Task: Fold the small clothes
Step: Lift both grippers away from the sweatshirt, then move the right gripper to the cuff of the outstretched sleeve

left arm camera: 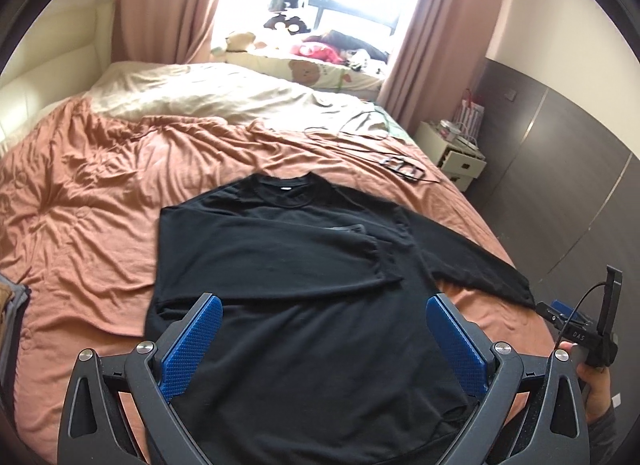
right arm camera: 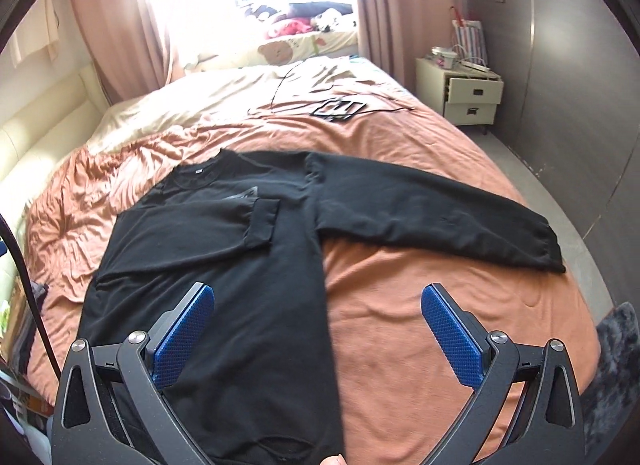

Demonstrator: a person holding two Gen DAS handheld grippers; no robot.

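A black long-sleeved sweatshirt lies flat on the pink bedspread, collar away from me. Its left sleeve is folded across the chest. Its right sleeve stretches out toward the bed's right edge. My left gripper hovers open above the lower body of the sweatshirt, blue pads wide apart, holding nothing. My right gripper is open too, above the sweatshirt's right side edge and the bare bedspread. The other handheld gripper shows at the right of the left wrist view, held by a hand.
Black frames and cables lie on the far part of the bed. A white nightstand with a drawer ajar stands at the right. Pillows and soft toys sit by the window. A dark rug lies beside the bed.
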